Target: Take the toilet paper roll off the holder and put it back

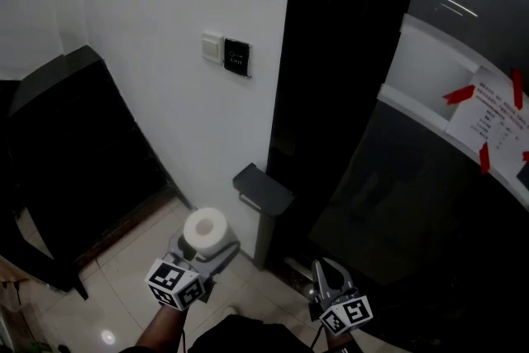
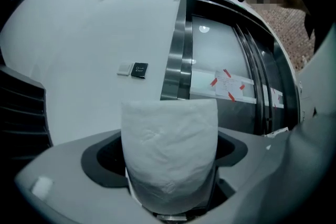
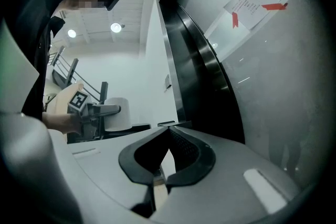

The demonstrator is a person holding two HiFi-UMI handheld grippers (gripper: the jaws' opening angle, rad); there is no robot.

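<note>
White wall [image 1: 149, 70], black switch plate [image 1: 237, 57] above the dark holder [image 1: 263, 190]; just beside it the level left gripper [image 1: 205, 252] clamps the toilet paper roll [image 1: 204, 229], the right gripper [image 1: 324, 270] with jaws pressed together.

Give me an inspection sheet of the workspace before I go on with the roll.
Surface: pale tiled floor; white wall.
Job's things: toilet paper roll is off the holder, just left of it; no roll on the holder.
Clutter: nothing seen.
Grippers: left claw closed on the toilet paper roll; right claw shut and empty, off to the right of the holder.
Cables: nothing seen.
Surroundings: switch panel on the wall; dark glass panel with a taped notice.
</note>
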